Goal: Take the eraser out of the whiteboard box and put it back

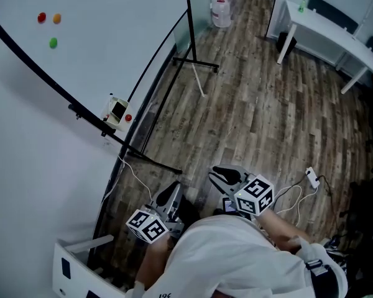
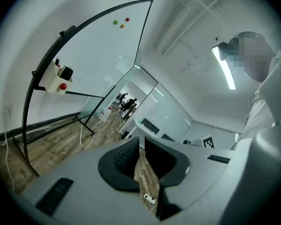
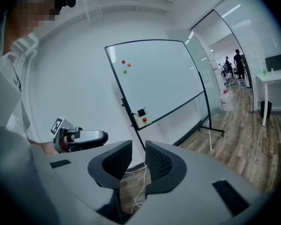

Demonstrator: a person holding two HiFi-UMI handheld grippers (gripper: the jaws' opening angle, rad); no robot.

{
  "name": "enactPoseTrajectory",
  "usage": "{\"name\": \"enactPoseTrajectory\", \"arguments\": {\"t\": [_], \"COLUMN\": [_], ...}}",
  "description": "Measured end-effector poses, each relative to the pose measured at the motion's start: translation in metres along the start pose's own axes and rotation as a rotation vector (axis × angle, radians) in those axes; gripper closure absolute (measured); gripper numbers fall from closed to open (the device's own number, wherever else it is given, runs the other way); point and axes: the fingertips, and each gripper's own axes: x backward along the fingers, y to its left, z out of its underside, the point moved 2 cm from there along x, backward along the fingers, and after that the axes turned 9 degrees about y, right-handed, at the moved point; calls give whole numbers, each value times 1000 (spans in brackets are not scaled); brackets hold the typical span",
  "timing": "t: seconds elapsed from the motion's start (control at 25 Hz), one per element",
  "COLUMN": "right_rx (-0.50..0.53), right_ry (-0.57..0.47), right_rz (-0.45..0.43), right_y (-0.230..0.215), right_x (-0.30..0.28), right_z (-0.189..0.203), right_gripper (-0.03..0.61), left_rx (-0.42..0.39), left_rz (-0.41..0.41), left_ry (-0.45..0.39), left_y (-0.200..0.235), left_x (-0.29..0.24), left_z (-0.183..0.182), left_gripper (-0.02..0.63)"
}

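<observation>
held close to the body, left gripper has its fingers shut on nothing and right gripper has them slightly apart, empty; neither is within reach yet, since the eraser sits in the whiteboard box well ahead.

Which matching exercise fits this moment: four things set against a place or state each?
Things:
1 whiteboard box
2 power strip
3 left gripper
4 right gripper

Places or states:
A jaws slightly apart, nothing between them
B lying on the floor
C jaws together
D hung on the whiteboard

Pairs: 1-D, 2-B, 3-C, 4-A
</observation>
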Motion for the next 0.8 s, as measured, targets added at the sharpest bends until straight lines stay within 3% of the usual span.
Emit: {"name": "enactPoseTrajectory", "arguments": {"t": [0.2,0.44,0.8], "right_rx": [1,8,20], "right_ry": [11,12,43], "right_rz": [-5,-15,-46], "right_y": [-3,2,19], "right_x": [-43,-100,-169], "right_z": [-30,-68,-95], "right_gripper": [489,489,489], "left_rx": [37,16,35], "left_rz": [-34,-29,-85], "left_ry": [0,-21,-47], "left_y": [41,87,144], "left_x": [6,20,55], "left_z": [-34,-80,-115], "left_gripper": [589,588,588]}}
